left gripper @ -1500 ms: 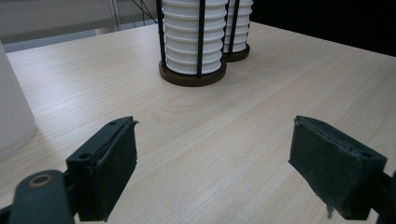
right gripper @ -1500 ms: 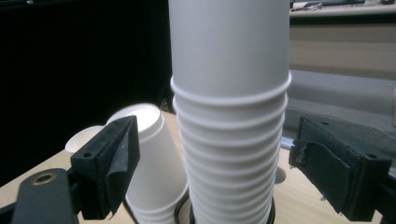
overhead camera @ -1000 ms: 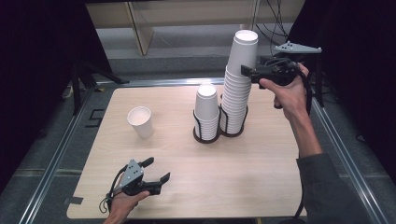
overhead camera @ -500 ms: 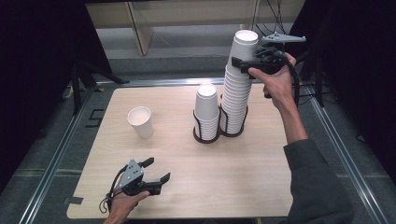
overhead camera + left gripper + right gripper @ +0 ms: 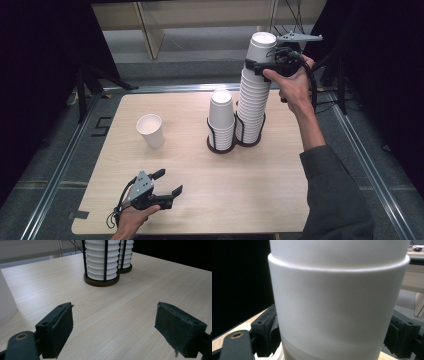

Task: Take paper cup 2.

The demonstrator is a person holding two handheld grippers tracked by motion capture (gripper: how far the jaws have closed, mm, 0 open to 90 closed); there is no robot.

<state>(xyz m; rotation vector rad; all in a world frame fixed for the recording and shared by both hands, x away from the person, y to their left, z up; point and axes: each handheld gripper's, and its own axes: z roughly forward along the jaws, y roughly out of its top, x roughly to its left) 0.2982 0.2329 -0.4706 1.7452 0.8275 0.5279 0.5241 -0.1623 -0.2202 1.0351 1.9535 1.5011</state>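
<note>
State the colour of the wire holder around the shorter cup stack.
Black wire holder, clearest in the left gripper view.

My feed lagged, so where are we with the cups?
Done: one cup stands alone on the table. In hand: right tongs straddle the top cup of the tall stack; grip unclear. To do, probably: lift it off, set it down. Left tongs rest open.

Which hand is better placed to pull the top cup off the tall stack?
Right. The right gripper already has its jaws around the top cup; the left gripper lies empty at the table's near edge.
</note>
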